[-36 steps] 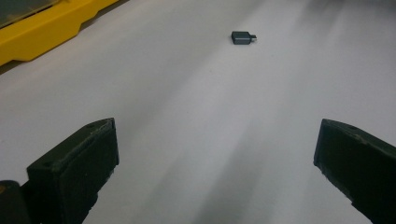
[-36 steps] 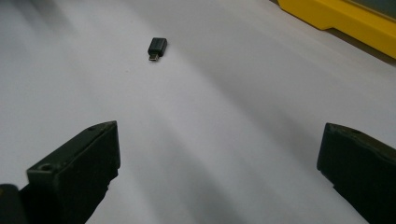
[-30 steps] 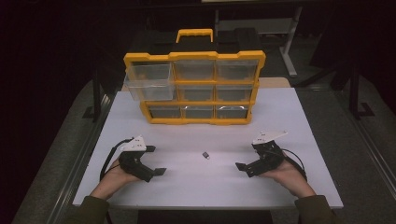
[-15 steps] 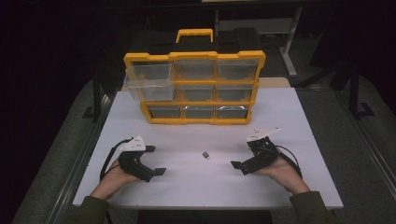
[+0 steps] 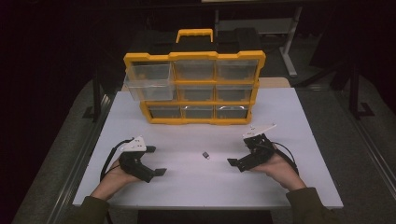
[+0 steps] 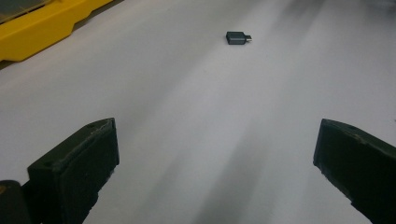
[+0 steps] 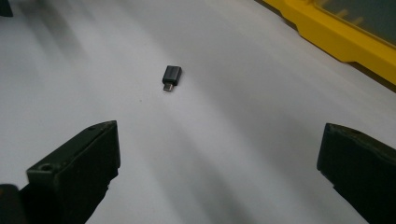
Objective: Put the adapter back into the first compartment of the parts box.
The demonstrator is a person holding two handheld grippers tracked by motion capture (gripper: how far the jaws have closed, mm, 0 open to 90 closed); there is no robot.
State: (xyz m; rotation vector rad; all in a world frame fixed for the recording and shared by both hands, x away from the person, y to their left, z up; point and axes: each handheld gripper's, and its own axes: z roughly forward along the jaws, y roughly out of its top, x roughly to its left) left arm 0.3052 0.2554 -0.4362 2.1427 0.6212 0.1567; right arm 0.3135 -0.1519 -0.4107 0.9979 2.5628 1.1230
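A small black adapter (image 5: 205, 155) with a short silver plug lies flat on the white table (image 5: 196, 186) between the wide-open left gripper (image 5: 152, 161) and the wide-open right gripper (image 5: 239, 156).

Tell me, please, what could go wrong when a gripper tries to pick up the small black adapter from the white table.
1. The adapter is tiny and lies flat on the table; the right gripper has wide-open jaws that may push it away instead of closing on it.
2. The left gripper, also open, faces the adapter from the other side; both could collide there.
3. The open drawer sticks out of the yellow organizer; a raised gripper might bump it.
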